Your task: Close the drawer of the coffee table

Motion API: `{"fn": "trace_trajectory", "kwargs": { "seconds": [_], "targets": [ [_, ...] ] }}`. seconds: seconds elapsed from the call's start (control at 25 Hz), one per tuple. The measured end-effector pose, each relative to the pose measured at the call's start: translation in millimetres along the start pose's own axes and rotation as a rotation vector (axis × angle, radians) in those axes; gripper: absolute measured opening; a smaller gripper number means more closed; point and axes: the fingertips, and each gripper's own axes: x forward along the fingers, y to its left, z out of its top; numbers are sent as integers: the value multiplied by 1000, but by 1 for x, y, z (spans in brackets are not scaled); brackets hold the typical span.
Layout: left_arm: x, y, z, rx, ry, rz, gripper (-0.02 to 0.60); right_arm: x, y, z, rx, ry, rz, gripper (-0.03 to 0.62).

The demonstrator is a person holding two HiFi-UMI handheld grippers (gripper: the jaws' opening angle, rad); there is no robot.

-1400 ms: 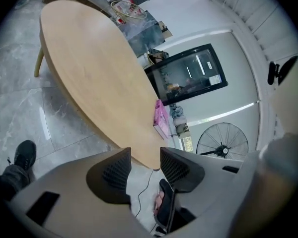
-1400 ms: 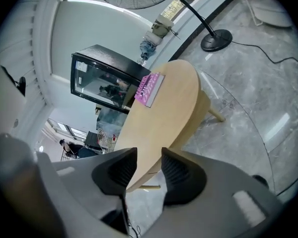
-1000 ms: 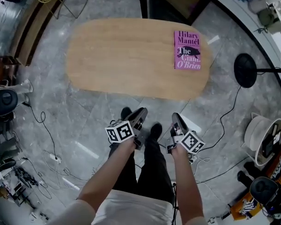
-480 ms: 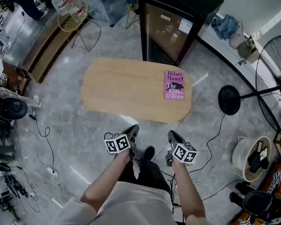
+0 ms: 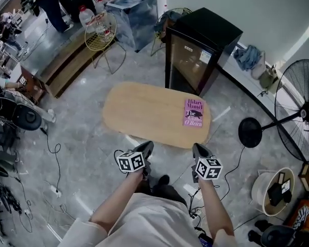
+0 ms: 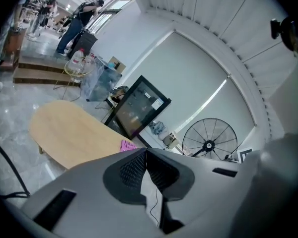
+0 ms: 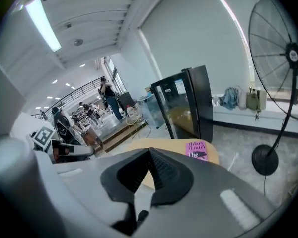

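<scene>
Wood desk (image 5: 144, 112) sits well ahead of you. Its drawer?
— None shows from here. Your left claw (image 5: 146, 149) and right claw (image 5: 199, 150) are both closed, empty. Find the front and push it squarely.

The table (image 5: 144, 112) is low and made of light wood, with round ends. It stands on a shiny grey stone floor (image 5: 80, 138). A pink book (image 5: 193, 112) lies flat on the table, near its right end. Just behind the table, a black cabinet (image 5: 208, 27) with a glass door stands on the floor. A fan (image 5: 305, 110) stands to the right on a round black foot (image 5: 250, 132). Thin black cables (image 5: 55, 153) run over the floor on the left. A white bucket (image 5: 256, 189) sits at the lower right.
</scene>
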Motion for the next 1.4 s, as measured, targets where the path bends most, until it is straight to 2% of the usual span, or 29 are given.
{"fn": "trace_trajectory", "kwargs": {
  "seconds": [0.2, 0.44, 0.64, 0.8, 0.92, 1.08, 1.16, 1.4],
  "targets": [
    [-34, -23, 39, 104, -39, -24, 8, -23, 35, 37, -68, -38, 17, 11],
    [-74, -56, 98, 298, -110, -69, 8, -46, 69, 77, -114, -105, 4, 11],
    [-101, -85, 136, 432, -159, -109, 8, -64, 101, 112, -183, -172, -11, 11],
    [-120, -99, 155, 528, -179, -120, 8, -79, 126, 125, -164, -203, 5, 11],
    [-129, -107, 165, 580, -188, -127, 8, -91, 138, 133, -212, -234, -14, 11],
    [-143, -119, 178, 646, -213, -148, 8, -104, 153, 139, -367, -258, -72, 11],
    [-147, -124, 181, 665, -220, -161, 8, -112, 157, 143, -411, -277, -84, 11],
    [-157, -134, 182, 657, -230, -182, 8, -134, 163, 150, -401, -327, -92, 11]
  ]
}}
